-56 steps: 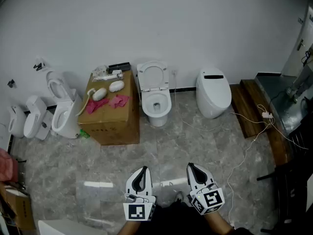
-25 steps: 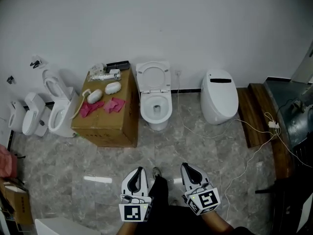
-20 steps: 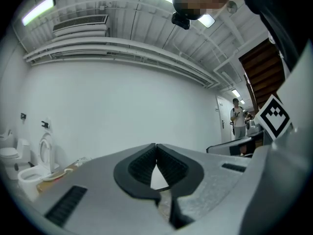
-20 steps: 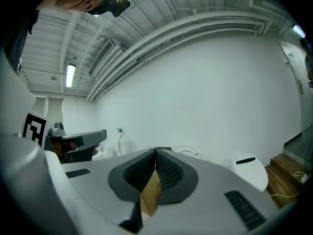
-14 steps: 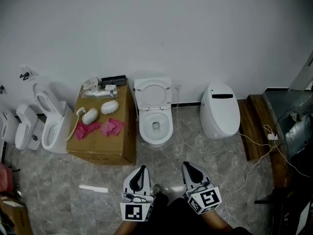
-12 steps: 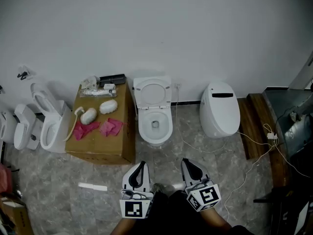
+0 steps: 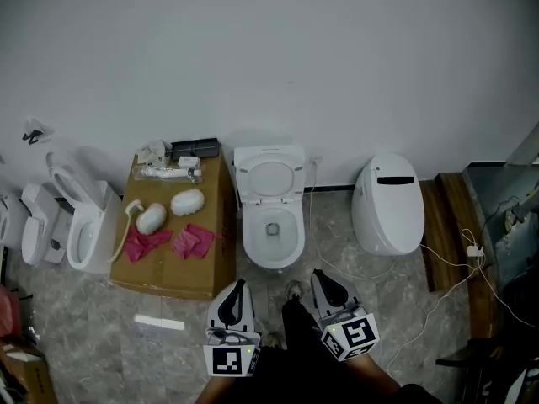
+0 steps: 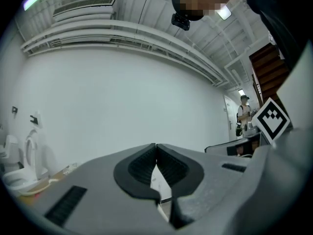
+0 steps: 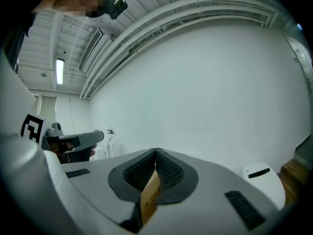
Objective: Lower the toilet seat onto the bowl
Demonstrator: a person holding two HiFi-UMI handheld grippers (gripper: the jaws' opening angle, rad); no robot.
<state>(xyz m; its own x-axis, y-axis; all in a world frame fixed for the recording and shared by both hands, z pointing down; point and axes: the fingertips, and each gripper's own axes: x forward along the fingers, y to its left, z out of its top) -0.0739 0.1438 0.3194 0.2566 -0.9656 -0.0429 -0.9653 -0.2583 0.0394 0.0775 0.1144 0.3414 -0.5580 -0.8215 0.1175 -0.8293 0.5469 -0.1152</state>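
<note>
White seat: upright, centre frame; nearer than before.
Bowl: uncovered; lowering pending.
Left gripper, right gripper: closed, empty.

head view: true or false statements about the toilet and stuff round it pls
1. The toilet seat stands raised above the bowl. True.
2. Both grippers touch the seat. False: the left gripper and right gripper are shut and empty, short of the toilet.
3. Pink cloths lie on the cardboard box. True.
4. The box stands at the view's right of the open toilet. False: it stands at its left; a closed white toilet stands at its right.
</note>
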